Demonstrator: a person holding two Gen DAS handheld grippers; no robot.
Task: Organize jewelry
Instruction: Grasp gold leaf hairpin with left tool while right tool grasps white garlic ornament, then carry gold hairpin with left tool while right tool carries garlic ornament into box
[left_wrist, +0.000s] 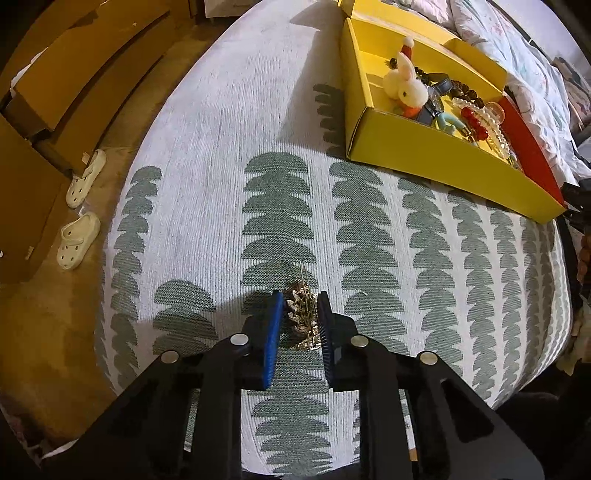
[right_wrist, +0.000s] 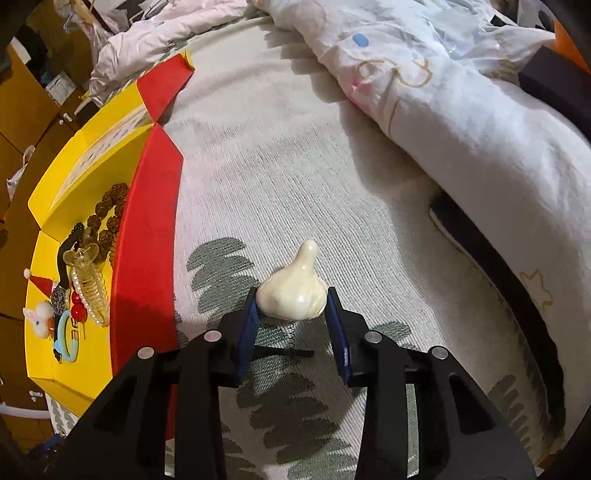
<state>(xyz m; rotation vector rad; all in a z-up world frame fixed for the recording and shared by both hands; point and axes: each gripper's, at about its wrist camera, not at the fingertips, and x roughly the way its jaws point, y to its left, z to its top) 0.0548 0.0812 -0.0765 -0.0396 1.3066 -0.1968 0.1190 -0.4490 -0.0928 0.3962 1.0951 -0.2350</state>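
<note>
My left gripper (left_wrist: 300, 295) points down at the tree-patterned bedspread, and both blue pads press on a gold, leafy hair ornament (left_wrist: 301, 317) with a thin pin sticking out ahead. In the right wrist view, my right gripper (right_wrist: 292, 291) is shut on a cream, pearly hair clip (right_wrist: 291, 301) lying on the bedspread. Its narrow end points away and a small spring shows beneath it. The yellow box (left_wrist: 424, 162) lies far right of the left gripper. It holds a plush rabbit (left_wrist: 406, 85), bead strings and clips. The same yellow box (right_wrist: 92, 147) lies left of the right gripper.
A red flap (right_wrist: 147, 240) of the box lies between the right gripper and the box's contents. A crumpled white duvet (right_wrist: 443, 110) fills the far right. Off the bed's left edge are two pale clogs (left_wrist: 79, 210) and brown cardboard boxes (left_wrist: 55, 92) on the floor.
</note>
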